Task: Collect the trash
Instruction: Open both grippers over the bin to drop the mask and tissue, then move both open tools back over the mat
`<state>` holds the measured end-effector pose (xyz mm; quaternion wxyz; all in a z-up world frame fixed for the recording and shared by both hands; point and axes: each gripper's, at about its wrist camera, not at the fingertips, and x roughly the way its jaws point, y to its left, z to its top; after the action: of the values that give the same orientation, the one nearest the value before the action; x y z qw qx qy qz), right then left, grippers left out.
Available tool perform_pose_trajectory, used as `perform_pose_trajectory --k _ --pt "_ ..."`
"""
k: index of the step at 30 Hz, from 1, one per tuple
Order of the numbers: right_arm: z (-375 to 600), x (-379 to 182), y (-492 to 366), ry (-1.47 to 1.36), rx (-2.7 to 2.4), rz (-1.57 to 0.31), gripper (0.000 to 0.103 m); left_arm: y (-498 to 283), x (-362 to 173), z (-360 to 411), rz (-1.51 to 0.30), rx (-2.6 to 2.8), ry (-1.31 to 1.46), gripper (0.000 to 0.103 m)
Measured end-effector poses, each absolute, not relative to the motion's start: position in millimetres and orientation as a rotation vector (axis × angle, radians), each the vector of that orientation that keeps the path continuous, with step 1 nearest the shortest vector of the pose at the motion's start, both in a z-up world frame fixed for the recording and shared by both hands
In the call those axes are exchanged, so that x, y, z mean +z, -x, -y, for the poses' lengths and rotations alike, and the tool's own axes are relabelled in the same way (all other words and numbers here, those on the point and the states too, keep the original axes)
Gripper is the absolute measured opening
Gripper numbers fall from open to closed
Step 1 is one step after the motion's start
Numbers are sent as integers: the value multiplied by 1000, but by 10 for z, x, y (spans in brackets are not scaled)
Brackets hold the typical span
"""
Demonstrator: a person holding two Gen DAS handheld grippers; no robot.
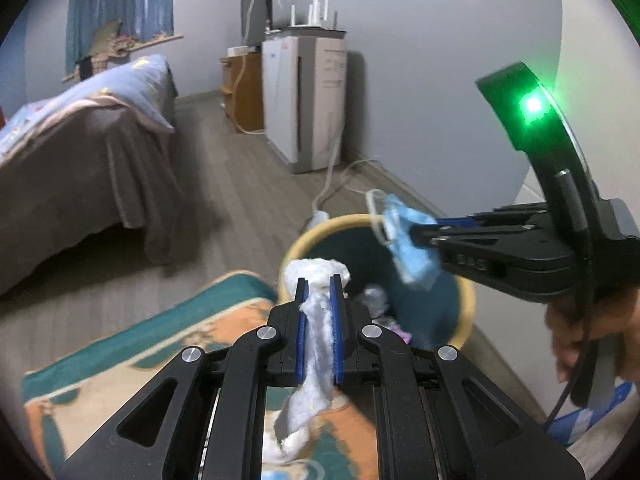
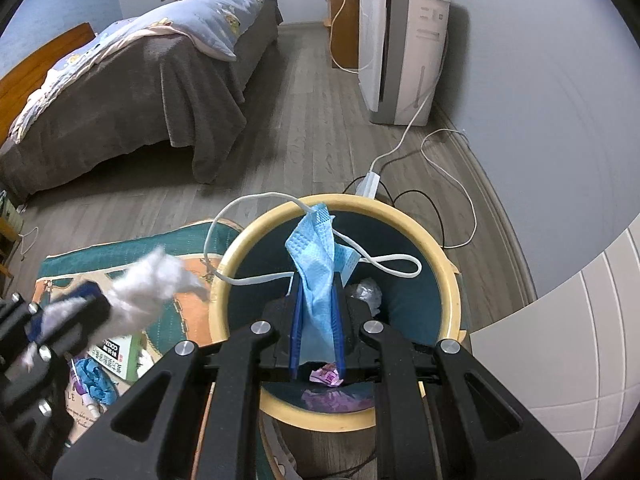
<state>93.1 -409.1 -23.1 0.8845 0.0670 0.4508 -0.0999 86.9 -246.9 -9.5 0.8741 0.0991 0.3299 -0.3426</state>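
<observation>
Right gripper jaws clamp a blue face mask above the wastebasket for dropping; left gripper jaws pinch probably tissue near its rim.

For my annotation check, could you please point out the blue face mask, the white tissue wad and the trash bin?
blue face mask point(image 2: 318, 276): right wrist view, pleated middle above the fingers.
white tissue wad point(image 1: 318, 272): left wrist view, crumpled top.
trash bin point(image 2: 400, 210): right wrist view, far yellow rim.
</observation>
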Motion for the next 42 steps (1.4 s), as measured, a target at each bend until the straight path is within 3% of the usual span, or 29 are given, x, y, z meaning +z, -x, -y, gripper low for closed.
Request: perform_pose_trajectory --k 12,22,25,27,29,31,35,37,39,42 --pt "4467 -632 -935 -198 -305 -1058 12 -896 -741 2756 -777 -785 -286 11" --pt "4538 -676 -955 -190 -330 -1024 12 -940 -804 2862 -730 -764 -351 11" --pt "4536 -609 -954 -171 -344 -985 16 -917 -753 2861 -705 -763 -348 21" --pt "4552 -578 -952 -166 -359 -971 24 -922 -733 2850 -702 -756 -338 42" --pt "4570 -558 -941 -165 -375 -962 34 -925 -708 2822 -692 -749 -326 55" --pt "4575 -545 -938 -166 -381 -955 38 -929 -688 2801 -689 -736 -320 61" --pt "4557 -517 -942 -167 -394 -955 56 -926 -643 2750 -687 -701 -299 91" --pt "4541 -497 -947 -197 -365 -945 70 -935 -618 2718 -692 -663 -287 94" --pt "4521 -447 -937 -201 -370 -937 92 -939 -600 2673 -703 -629 -289 95" --pt "4460 -356 -904 -181 -395 -920 97 -889 -522 2548 -699 -596 -298 96"
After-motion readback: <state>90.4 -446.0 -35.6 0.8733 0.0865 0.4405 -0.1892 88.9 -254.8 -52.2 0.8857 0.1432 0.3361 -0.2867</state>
